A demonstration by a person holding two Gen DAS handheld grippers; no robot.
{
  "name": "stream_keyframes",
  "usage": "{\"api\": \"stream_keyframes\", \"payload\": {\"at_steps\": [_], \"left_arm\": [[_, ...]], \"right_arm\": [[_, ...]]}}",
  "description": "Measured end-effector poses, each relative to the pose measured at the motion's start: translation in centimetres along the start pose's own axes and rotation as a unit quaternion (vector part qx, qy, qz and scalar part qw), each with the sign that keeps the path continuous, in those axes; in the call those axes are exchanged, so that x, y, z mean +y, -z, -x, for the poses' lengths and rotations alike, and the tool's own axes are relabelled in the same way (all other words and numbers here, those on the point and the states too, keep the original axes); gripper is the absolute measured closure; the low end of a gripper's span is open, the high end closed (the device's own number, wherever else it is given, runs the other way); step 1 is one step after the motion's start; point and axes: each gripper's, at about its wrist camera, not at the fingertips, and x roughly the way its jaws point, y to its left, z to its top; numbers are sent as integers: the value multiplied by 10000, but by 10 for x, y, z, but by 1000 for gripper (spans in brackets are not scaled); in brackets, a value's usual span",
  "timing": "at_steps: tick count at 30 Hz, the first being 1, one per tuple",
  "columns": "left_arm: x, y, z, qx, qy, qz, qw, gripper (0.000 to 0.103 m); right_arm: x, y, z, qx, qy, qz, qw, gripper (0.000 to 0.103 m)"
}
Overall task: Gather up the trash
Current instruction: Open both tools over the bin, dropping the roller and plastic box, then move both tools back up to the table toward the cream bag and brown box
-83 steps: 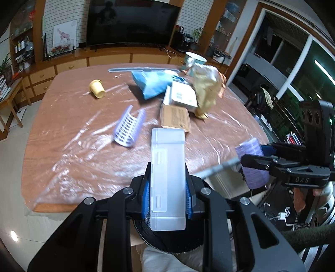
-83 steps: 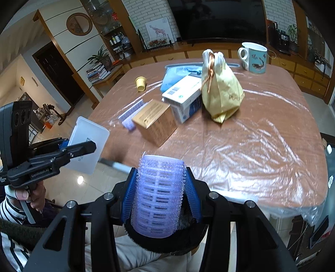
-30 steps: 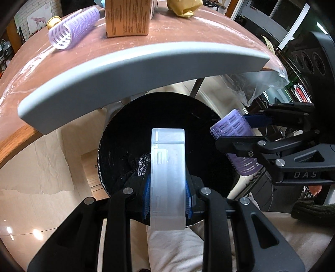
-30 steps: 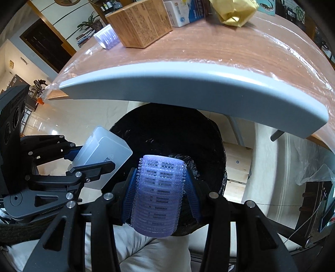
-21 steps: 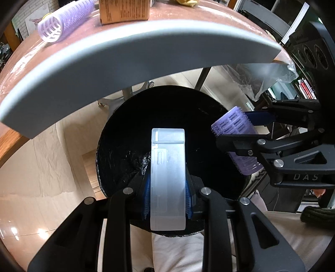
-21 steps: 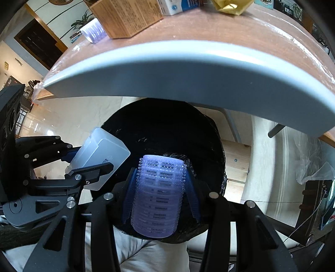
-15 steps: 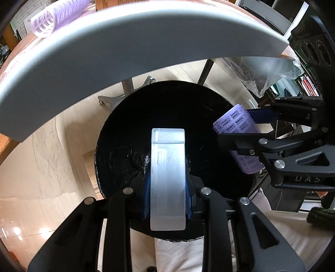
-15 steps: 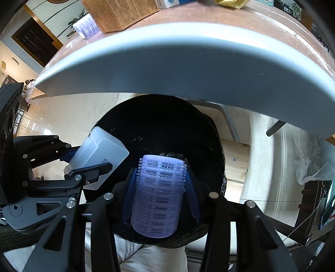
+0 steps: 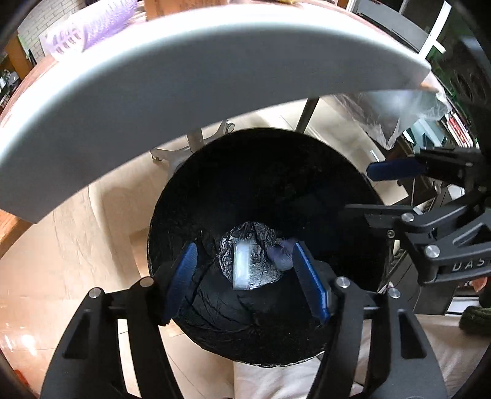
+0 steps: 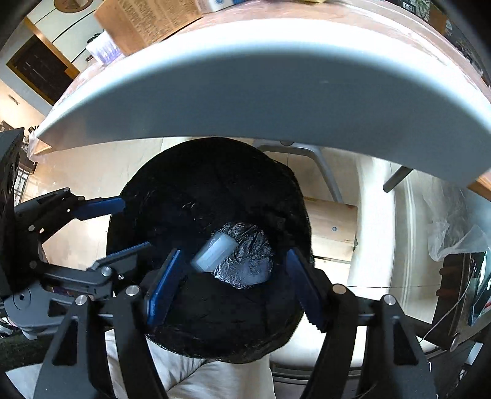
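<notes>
Left wrist view is showing the left gripper (image 9: pixel 244 270) with its jaws opening and nothing between the blue pads – the clear plastic case (image 9: pixel 241 266) is lying well below them, down on the crinkled bottom of the black-lined trash bin (image 9: pixel 264 172). Just beside the case, toward the right pad, a purple hair roller (image 9: pixel 280 251) is resting too (dim down there, so its outline is hard to read). From the right wrist view, the right gripper (image 10: pixel 233 279) is likewise spreading its jaws, empty, and the case (image 10: pixel 214 252) is sitting tilted beneath and between its fingers.

Judging by looks, the case is a light, stiff, hollow box – translucent white, smooth and probably slippery, so its long flat sides are the place to pinch. The roller is appearing light and springy, with a bristly surface that should be giving the pads plenty of bite across its barrel. Above both grippers, another purple roller (image 9: pixel 92 29) and a brown box (image 10: pixel 153 21) are waiting on the table (image 9: pixel 196 73).
</notes>
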Motion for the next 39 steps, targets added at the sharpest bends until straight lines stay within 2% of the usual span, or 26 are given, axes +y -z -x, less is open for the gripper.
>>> {"api": "stream_keyframes", "payload": {"at_steps": [4,8,10,12,16,20,23,27,31,36,38,39], "left_arm": [[7,2,18,-159,41,127,9998,38],[12,3,58,-586,113,147,9981,37],[13,-1,81,-887,136,163,9958,30],[17,-10,106,-1339,82,233,9907,16],[26,-34,126,-1776,61,334,9835,11],[24,-61,124,-1945,-181,258,9804,11],[25,-78,116,-1982,-413,189,9791,11],[36,-84,113,-2012,-456,223,9782,11],[57,-92,122,-2104,-427,315,9762,11],[83,-103,115,-1996,-519,419,9776,11],[92,-105,116,-2011,-559,447,9770,11],[94,-106,116,-2008,-550,453,9770,11]], "right_arm": [[-4,1,24,-144,41,-1,9999,34],[-4,6,78,-743,126,141,9971,34],[-4,3,103,-1106,224,182,9934,25],[-8,-5,124,-1493,425,210,9877,19],[-14,-40,148,-2130,841,271,9730,7],[-22,-86,145,-2242,913,280,9698,7],[-22,-107,141,-2277,917,349,9688,7],[-16,-126,127,-2235,958,445,9690,7],[-8,-140,131,-2340,805,408,9680,7],[-7,-158,126,-2359,967,398,9661,7],[-7,-160,137,-2501,717,209,9653,7],[-4,-160,144,-2555,452,151,9656,7]]}}
